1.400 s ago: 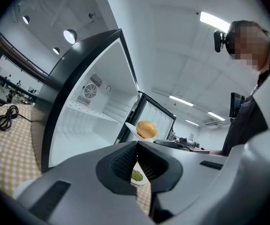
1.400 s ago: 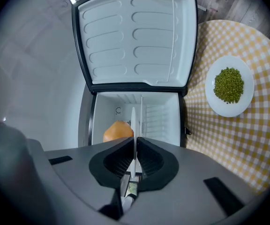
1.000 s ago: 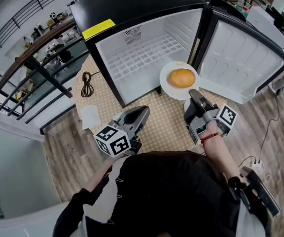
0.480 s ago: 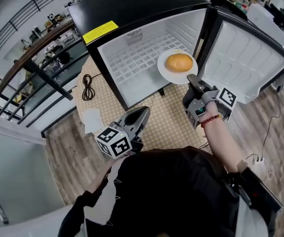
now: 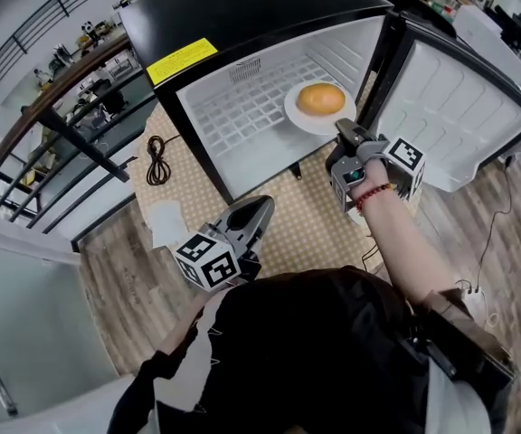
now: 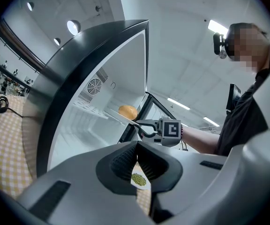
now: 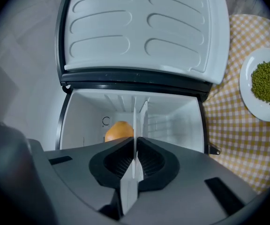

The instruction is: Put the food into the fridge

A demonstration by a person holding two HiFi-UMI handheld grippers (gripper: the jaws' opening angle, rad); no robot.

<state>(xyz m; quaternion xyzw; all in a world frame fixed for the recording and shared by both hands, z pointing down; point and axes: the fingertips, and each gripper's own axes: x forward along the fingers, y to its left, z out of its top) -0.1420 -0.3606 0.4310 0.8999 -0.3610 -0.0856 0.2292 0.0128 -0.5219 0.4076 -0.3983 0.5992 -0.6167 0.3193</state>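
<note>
The fingers of the right gripper pinch just the plate edge, so a tilt could roll the bun off inside the fridge; the left gripper fingers sit together, empty.

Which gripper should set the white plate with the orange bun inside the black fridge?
Right. The right gripper is shut on the white plate, with its orange bun at the open black fridge; the left gripper hangs back, shut and empty.
</note>
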